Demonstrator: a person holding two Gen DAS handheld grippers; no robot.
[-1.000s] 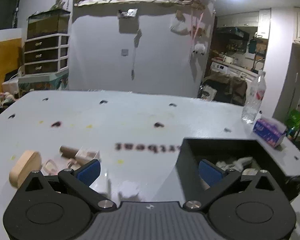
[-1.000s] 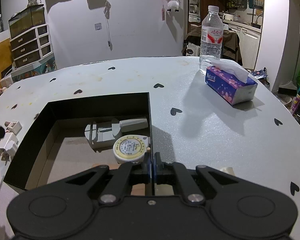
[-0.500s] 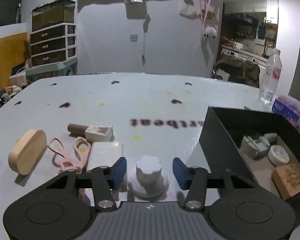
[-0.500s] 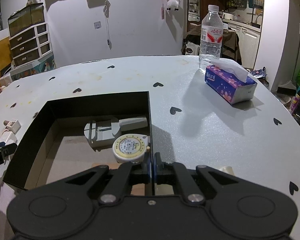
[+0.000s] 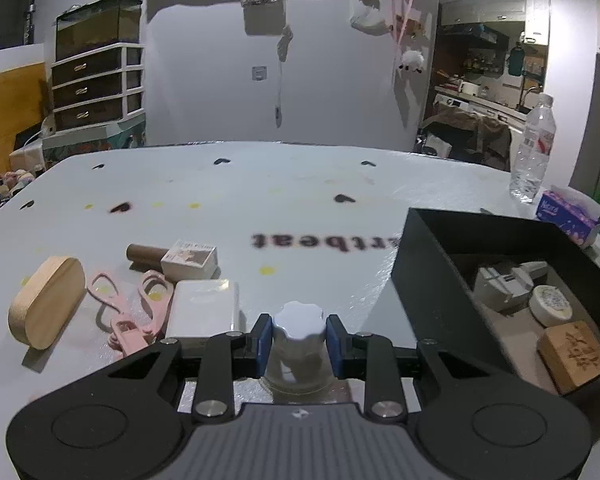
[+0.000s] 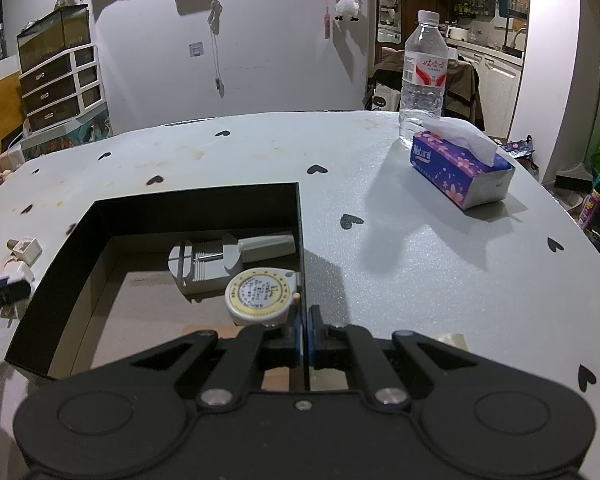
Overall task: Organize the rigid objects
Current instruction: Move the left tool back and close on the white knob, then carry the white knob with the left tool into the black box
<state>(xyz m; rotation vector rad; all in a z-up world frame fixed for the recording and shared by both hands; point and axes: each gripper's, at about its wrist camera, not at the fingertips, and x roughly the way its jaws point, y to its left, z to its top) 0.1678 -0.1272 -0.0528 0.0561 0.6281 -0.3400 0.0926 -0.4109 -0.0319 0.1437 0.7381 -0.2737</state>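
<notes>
My left gripper (image 5: 296,338) is shut on a white scalloped knob (image 5: 298,326) that stands on the table. To its left lie a white box (image 5: 204,312), pink scissors (image 5: 136,312), a wooden oval block (image 5: 46,302) and a small carton with a brown stick (image 5: 188,258). The black box (image 5: 432,280) on the right holds a grey tool (image 5: 504,284), a round tape measure (image 5: 550,308) and a wooden block (image 5: 576,352). My right gripper (image 6: 304,332) is shut on the black box's right wall (image 6: 302,248), near the tape measure (image 6: 260,294).
A purple tissue pack (image 6: 460,172) and a water bottle (image 6: 424,72) stand at the table's far right. A small cream object (image 6: 452,340) lies right of my right gripper. The table (image 6: 420,260) carries black heart marks.
My left gripper has moved down over the white knob and closed on it, from wide open one second ago. The right gripper has not moved.
</notes>
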